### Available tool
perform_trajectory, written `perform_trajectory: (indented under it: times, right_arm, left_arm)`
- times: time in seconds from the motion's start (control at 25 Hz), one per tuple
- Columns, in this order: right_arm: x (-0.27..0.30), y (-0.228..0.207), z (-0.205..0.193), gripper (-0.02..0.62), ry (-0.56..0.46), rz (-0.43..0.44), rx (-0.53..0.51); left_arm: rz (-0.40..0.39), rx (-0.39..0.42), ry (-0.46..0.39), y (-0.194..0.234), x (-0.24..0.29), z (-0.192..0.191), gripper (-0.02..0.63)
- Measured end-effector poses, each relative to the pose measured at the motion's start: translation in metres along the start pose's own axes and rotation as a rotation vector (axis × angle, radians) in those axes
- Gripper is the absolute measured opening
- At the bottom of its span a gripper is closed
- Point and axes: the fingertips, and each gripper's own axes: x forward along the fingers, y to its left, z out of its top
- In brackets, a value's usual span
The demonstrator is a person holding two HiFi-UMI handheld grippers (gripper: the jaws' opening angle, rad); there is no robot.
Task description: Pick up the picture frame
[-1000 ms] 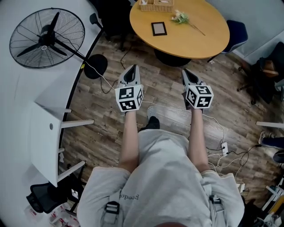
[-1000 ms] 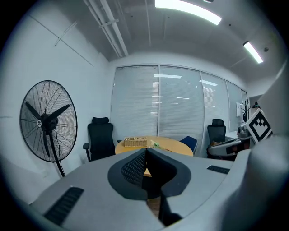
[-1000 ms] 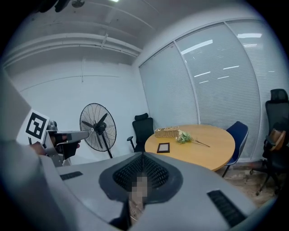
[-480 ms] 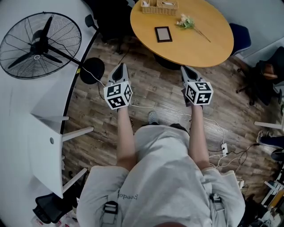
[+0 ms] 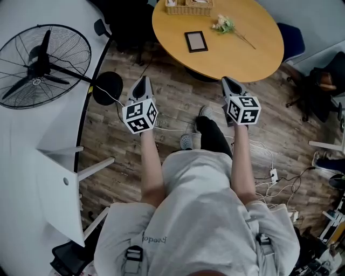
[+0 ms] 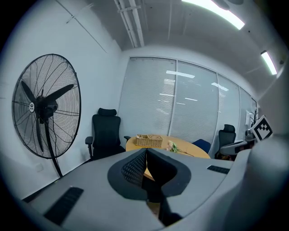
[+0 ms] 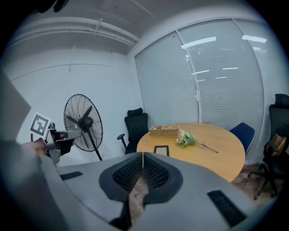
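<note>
A small dark picture frame (image 5: 195, 41) lies flat on the round wooden table (image 5: 248, 54), and it shows near the table's front in the right gripper view (image 7: 161, 150). My left gripper (image 5: 142, 83) is held over the floor short of the table, to the frame's lower left, jaws shut with nothing in them (image 6: 145, 153). My right gripper (image 5: 228, 82) hangs just off the table's near edge, also shut and empty (image 7: 142, 155). In the left gripper view the frame is hidden behind the jaws.
A wicker basket (image 5: 188, 6) and a flower sprig (image 5: 226, 24) lie on the table beyond the frame. A large standing fan (image 5: 40, 64) is at the left, its base (image 5: 108, 88) beside my left gripper. Black office chair (image 6: 105, 135), blue chair (image 5: 291, 40), floor cables (image 5: 269, 172).
Both grippers and the person have advanced toward the table. The left gripper has shifted left toward the fan base. A leg now steps forward between the grippers. Jaws stay shut.
</note>
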Motion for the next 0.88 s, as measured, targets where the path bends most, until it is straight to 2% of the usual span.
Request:
perform_trajectory:
  times: [0.16, 0.48, 0.68, 0.88]
  right_arm:
    - [0.025, -0.012, 0.007, 0.025, 0.003, 0.014, 0.0]
    - [0.105, -0.03, 0.045, 0.025, -0.018, 0.08, -0.001]
    - [0.15, -0.06, 0.077, 0.025, -0.017, 0.1, -0.014]
    - [0.189, -0.088, 0.104, 0.025, -0.018, 0.114, -0.024]
  left_arm:
    - [0.007, 0.0, -0.002, 0.004, 0.021, 0.005, 0.028]
    - [0.076, 0.016, -0.02, 0.028, 0.086, 0.034, 0.028]
    - [0.055, 0.035, -0.025, 0.01, 0.145, 0.062, 0.028]
    - [0.027, 0.058, 0.001, -0.012, 0.195, 0.069, 0.028]
